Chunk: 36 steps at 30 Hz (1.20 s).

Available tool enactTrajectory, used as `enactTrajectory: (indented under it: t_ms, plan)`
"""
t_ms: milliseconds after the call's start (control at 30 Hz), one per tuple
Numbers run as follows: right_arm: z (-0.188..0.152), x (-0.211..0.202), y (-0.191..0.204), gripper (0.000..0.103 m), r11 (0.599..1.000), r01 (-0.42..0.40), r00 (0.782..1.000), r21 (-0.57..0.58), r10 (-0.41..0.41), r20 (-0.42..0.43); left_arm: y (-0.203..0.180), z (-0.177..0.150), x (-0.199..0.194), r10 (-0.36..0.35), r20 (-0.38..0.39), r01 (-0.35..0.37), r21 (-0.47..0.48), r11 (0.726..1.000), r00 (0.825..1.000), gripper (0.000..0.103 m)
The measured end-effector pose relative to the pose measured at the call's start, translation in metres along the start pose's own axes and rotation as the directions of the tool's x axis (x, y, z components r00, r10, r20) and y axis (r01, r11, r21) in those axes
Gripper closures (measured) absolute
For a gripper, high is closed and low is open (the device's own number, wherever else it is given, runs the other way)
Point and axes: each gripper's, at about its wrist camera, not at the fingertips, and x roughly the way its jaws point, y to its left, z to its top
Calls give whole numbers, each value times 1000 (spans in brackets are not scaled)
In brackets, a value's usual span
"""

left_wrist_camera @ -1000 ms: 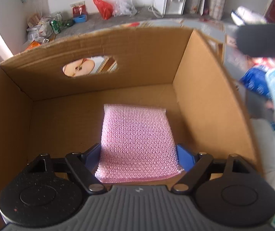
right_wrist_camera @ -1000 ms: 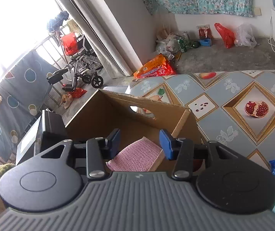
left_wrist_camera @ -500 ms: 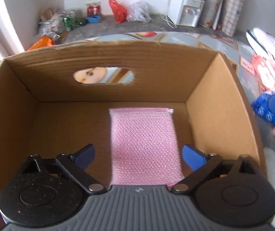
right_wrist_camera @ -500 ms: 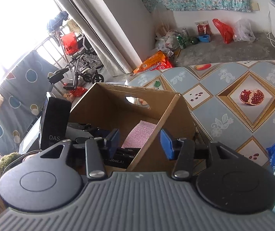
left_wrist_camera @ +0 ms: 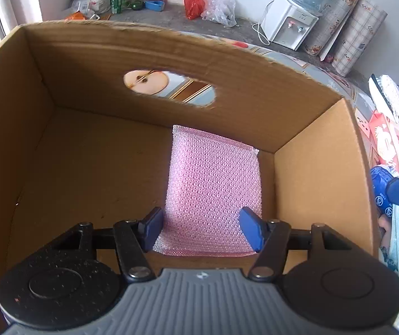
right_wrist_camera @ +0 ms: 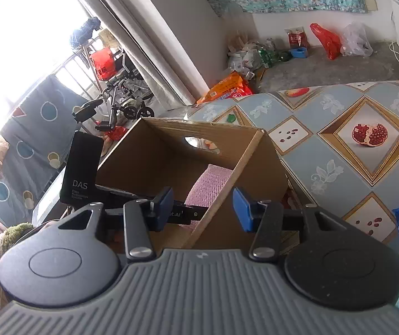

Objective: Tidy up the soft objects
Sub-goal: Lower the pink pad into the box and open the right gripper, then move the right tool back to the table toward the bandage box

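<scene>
The left tongs (left_wrist_camera: 199,227) hang over the open cardboard box (left_wrist_camera: 87,61), and their jaws have just been closing in; they now stand partly apart with the near end of the pink sponge cloth (left_wrist_camera: 213,184) showing between them, though whether the blue pads touch it I cannot tell. The cloth lies flat on the box floor, along the right-hand wall, its far end close to the wall with the oval handle hole (left_wrist_camera: 170,88).

The right tongs (right_wrist_camera: 202,208) stand narrowly apart with nothing between the pads, hovering just outside the box's near corner. Past them, a black unit (right_wrist_camera: 80,167) on the other gripper reads "DAS", with smaller lettering below it too fine to read. Further off, the worktop (right_wrist_camera: 339,117) wears a patterned cloth printed with a pomegranate (right_wrist_camera: 370,134).
</scene>
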Motion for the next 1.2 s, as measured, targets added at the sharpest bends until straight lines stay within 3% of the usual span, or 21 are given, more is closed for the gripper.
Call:
enactTrajectory:
  t_ms: [200, 333, 467, 667, 867, 1033, 1100, 1200]
  plan:
    - [-2, -3, -4, 56, 1000, 12, 1000, 4, -12, -2, -16, -1, 7, -36, 22, 35, 53, 998, 999, 40]
    - [-4, -12, -6, 55, 1000, 19, 1000, 15, -19, 12, -24, -3, -2, 4, 48, -8, 86, 996, 999, 29]
    - [-9, -30, -6, 53, 999, 28, 999, 26, -29, 39, -17, -7, -19, -8, 92, 5, 39, 999, 996, 10]
    - [-23, -72, -1, 51, 998, 48, 994, 27, -51, 95, -15, -18, -62, -6, 190, 6, 1, 1000, 982, 10]
    - [-50, -135, 3, 47, 995, 85, 979, 59, -94, 182, -32, -44, -124, -62, 340, 49, 45, 998, 938, 10]
    - [-92, -205, 8, 42, 989, 121, 950, 83, -140, 278, -55, -84, -185, -121, 487, 63, 134, 989, 865, 7]
    - [-113, -235, 8, 40, 985, 143, 934, 94, -166, 316, -66, -99, -204, -170, 506, 87, 183, 979, 846, 4]
    - [-142, -272, 6, 36, 978, 175, 911, 114, -205, 359, -86, -123, -225, -262, 491, 150, 256, 955, 831, 4]
